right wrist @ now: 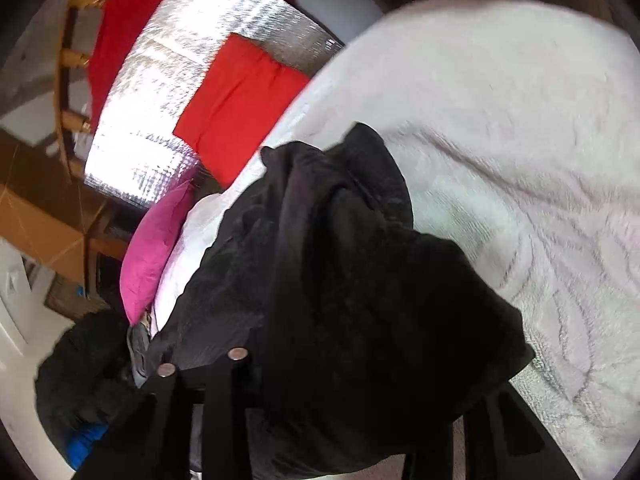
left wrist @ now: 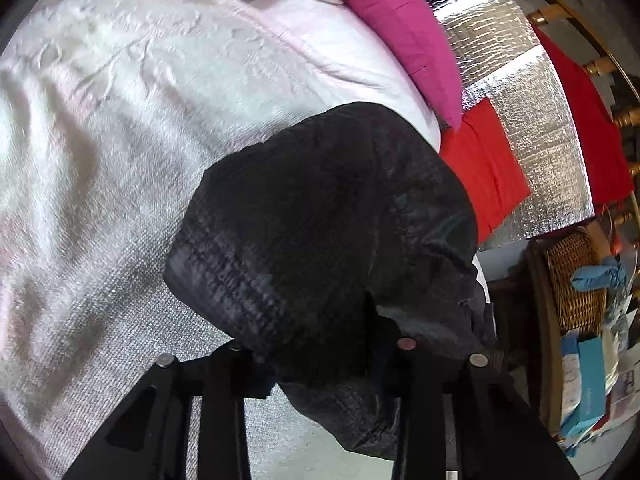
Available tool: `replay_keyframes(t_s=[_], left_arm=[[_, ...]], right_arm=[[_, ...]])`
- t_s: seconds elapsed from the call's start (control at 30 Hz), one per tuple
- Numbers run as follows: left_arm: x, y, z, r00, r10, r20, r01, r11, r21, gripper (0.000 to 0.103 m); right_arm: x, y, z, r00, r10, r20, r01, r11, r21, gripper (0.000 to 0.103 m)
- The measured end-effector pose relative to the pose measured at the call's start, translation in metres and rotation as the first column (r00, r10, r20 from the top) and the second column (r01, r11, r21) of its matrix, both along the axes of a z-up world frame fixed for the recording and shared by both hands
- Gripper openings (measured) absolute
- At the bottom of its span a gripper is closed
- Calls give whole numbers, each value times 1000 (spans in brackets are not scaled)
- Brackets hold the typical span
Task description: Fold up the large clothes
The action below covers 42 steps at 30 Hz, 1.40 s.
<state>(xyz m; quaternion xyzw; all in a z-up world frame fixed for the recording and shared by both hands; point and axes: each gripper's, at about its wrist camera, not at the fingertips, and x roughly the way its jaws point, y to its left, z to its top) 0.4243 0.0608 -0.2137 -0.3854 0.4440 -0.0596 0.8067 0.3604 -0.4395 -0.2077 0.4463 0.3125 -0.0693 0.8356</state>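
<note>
The black garment (left wrist: 320, 216) hung bunched over a pale pink bedspread (left wrist: 120, 120), caught at two places by the two tools. In the left wrist view the left gripper (left wrist: 320, 356) was clenched on a gathered edge of the cloth, which draped over both fingers and hid the tips; from there the dark bundle ran up and away toward the upper right of the picture, its far end reaching the bed's edge near a red cloth (left wrist: 484, 172). In the right wrist view the right gripper (right wrist: 352, 380) likewise grasped the garment (right wrist: 340, 272), folds spilling over its right finger; here the bulk stretched upward, ending in a peak over the bedspread (right wrist: 500, 120). No clear long axis could be read, since the fabric was crumpled rather than spread flat. A magenta pillow (left wrist: 400, 28) lay at the bedspread's far edge, beside a silver foil sheet (left wrist: 532, 128). A wicker basket (left wrist: 576, 280) stood off to the right
</note>
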Motion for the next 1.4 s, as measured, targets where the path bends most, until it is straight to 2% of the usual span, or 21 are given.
replay_keyframes(t_s=[0.17, 0.4, 0.63, 0.83, 0.9, 0.97, 1.0, 1.03, 1.07, 1.17, 1.23, 1.3, 1.37, 1.4], left_arm=[[-14, 7, 17, 999, -20, 32, 18, 999, 46, 25], [-47, 22, 28, 996, -88, 11, 86, 993, 78, 24], [-99, 28, 25, 991, -133, 12, 130, 980, 150, 24], [-131, 24, 18, 992, -127, 6, 125, 981, 151, 25], [-129, 23, 16, 992, -129, -8, 129, 979, 158, 28], [-129, 24, 18, 990, -136, -34, 140, 976, 166, 35], [-127, 24, 20, 989, -138, -55, 146, 975, 169, 39], [-131, 25, 20, 986, -148, -73, 159, 972, 173, 46], [-135, 27, 23, 981, -171, -94, 185, 968, 171, 50], [-157, 36, 30, 965, -238, -108, 254, 954, 162, 52], [-168, 41, 46, 958, -273, -91, 286, 936, 207, 52], [-171, 47, 67, 963, -268, -43, 270, 927, 262, 53], [-160, 45, 94, 968, -250, 26, 230, 922, 312, 68], [-153, 44, 103, 969, -243, 53, 213, 920, 329, 71]], right_arm=[[-9, 10, 12, 1000, 24, -6, -24, 998, -66, 37], [-48, 16, 18, 996, 83, -35, -86, 993, -82, 37], [-104, 24, 13, 993, 107, -47, -111, 990, -89, 37], [-148, 31, 5, 995, 92, -37, -95, 993, -77, 37], [-149, 31, 3, 994, 100, -50, -103, 991, -81, 37], [-149, 32, 6, 992, 112, -61, -117, 989, -89, 40], [-149, 31, 8, 990, 114, -82, -121, 989, -83, 46], [-151, 29, 9, 988, 115, -104, -123, 990, -69, 57], [-156, 23, 9, 984, 122, -126, -128, 991, -35, 59], [-172, 7, 9, 981, 149, -123, -145, 989, 43, 59], [-185, -5, 15, 981, 151, -121, -145, 988, 59, 59], [-189, -11, 25, 982, 148, -119, -147, 989, 19, 59], [-189, -15, 42, 987, 97, -128, -109, 990, -87, 60], [-186, -17, 56, 992, 63, -113, -81, 983, -163, 60]])
